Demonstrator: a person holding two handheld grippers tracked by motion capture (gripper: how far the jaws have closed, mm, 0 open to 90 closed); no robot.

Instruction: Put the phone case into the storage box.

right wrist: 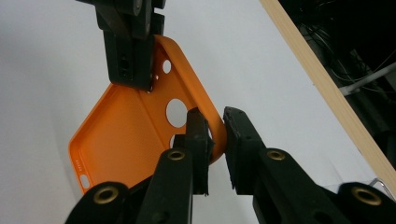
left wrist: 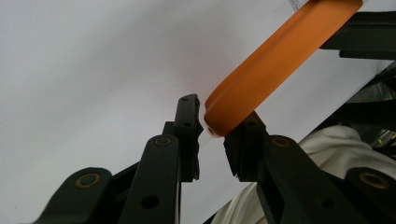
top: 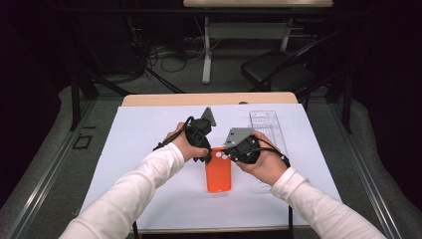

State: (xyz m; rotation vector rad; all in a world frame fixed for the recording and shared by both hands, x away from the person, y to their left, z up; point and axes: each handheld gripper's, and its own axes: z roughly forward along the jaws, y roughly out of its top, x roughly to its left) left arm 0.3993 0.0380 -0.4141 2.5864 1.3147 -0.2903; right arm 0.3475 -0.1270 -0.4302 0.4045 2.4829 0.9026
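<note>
I hold 1 orange phone case (top: 218,172) between my 2 grippers, above the white sheet (top: 144,134) that covers the table, near the middle of its near edge. My left gripper (top: 206,158) pinches the case's top left corner, seen in the left gripper view as jaws clamped on the rounded orange rim (left wrist: 243,100). My right gripper (right wrist: 215,135) is clenched on the top right corner, 1 jaw inside the shell and 1 outside, beside the round camera holes. In the right gripper view the case (right wrist: 126,135) hangs open side toward me, its far end dipping toward the sheet.

To do this well, I judge I should keep both grips squarely on the rim, not let the soft edge slip, and move my hands together so the shell neither twists nor buckles.

Counted: 1 orange case, 2 grippers, 1 clear plastic tray (top: 266,127) lying near the sheet's far right corner, well apart from the case, and 1 white sheet on 1 wooden table (top: 149,99).
</note>
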